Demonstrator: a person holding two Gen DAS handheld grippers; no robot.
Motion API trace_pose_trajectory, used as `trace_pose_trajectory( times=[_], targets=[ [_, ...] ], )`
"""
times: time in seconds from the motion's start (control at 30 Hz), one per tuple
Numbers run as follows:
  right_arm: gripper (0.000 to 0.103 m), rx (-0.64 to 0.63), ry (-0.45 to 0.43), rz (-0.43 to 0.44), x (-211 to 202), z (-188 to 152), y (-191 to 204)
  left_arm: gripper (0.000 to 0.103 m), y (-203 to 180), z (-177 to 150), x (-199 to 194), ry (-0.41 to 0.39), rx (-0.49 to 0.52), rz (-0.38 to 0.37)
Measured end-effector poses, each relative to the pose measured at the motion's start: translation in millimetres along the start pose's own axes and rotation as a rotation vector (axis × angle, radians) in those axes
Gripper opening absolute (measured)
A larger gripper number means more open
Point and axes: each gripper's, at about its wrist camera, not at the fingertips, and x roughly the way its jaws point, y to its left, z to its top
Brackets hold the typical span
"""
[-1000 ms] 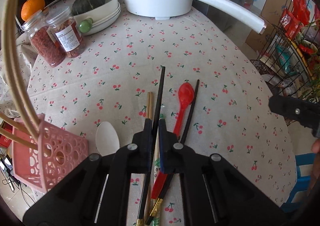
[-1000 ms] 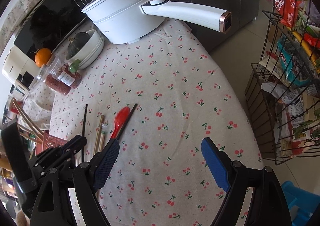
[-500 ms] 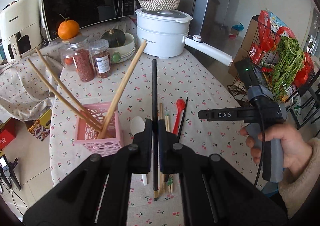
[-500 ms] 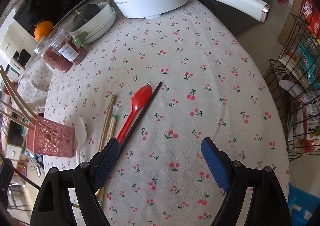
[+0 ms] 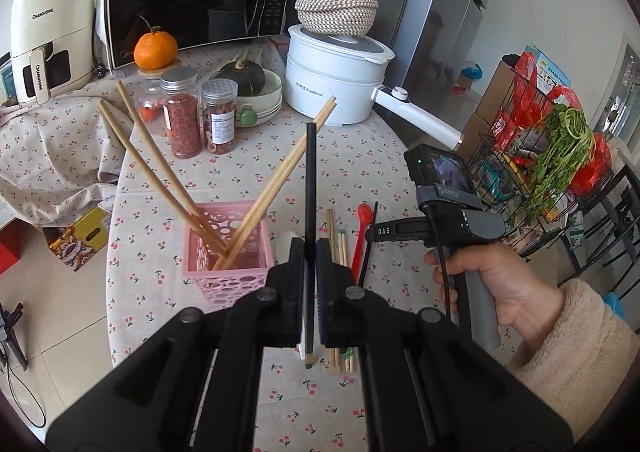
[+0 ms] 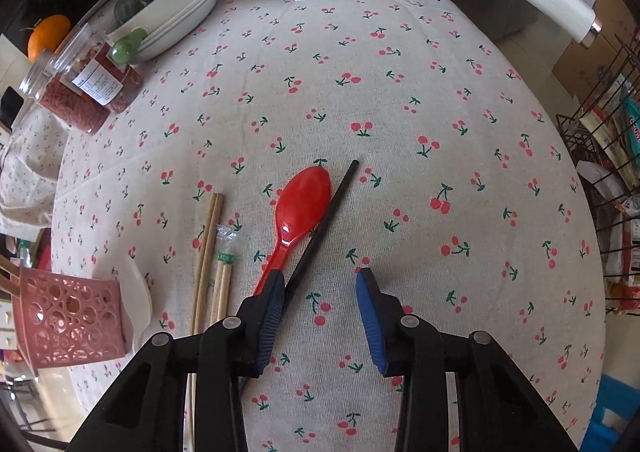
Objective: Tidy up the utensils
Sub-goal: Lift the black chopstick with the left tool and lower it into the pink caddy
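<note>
Two grippers are at work over the cherry-print tablecloth [image 6: 400,100]. Nearest, the left gripper [image 5: 310,252] is clamped tight on a black chopstick [image 5: 310,180], which a second ago lay among the loose utensils and now stands upright, lifted clear of the cloth, just right of the pink perforated holder [image 5: 224,256]. That holder stands near the table's left edge and already carries three wooden chopsticks [image 5: 168,176] leaning out of it. My reading: the black stick is one short move from going in.

Beside it, the right gripper [image 6: 320,284], held in a hand [image 5: 496,284], has dropped low over the cloth from its earlier height. Its jaws are closing and half shut; the second black chopstick [image 6: 328,216] lies between them, against the left pad, not yet pinched as far as I can tell. The red spoon [image 6: 304,200] lies just outside that pad, so a stray grab seems possible.

Further left lie the remaining wooden chopsticks [image 6: 210,248], a wrapped pair [image 6: 224,272] and a white spoon [image 6: 138,300] next to the holder. Toward the far edge stand two jars [image 5: 196,116] and the white electric pot [image 5: 332,80].
</note>
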Motion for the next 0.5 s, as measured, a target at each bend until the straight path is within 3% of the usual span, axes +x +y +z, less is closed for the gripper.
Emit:
trace_pose_trajectory(
  times=[0.07, 0.13, 0.2, 0.37, 0.5],
  targets=[
    [0.027, -0.043, 0.008, -0.095, 3, 0, 12, 0.006, 2, 0, -1, -0.002, -0.007, -0.001],
    [0.021, -0.062, 0.011, -0.122, 5, 1, 20, 0.006, 4, 0, -2, 0.0, -0.012, 0.001],
    [0.01, -0.055, 0.015, -0.1, 5, 2, 20, 0.006, 5, -1, -2, 0.001, -0.018, 0.004],
    [0.006, -0.002, -0.006, 0.022, -1, 0, 3, 0.006, 12, -1, -11, -0.02, -0.024, 0.011],
    [0.006, 0.004, -0.09, 0.11, -36, -5, -10, 0.006, 15, 1, -24, -0.056, -0.011, 0.023]
  ],
)
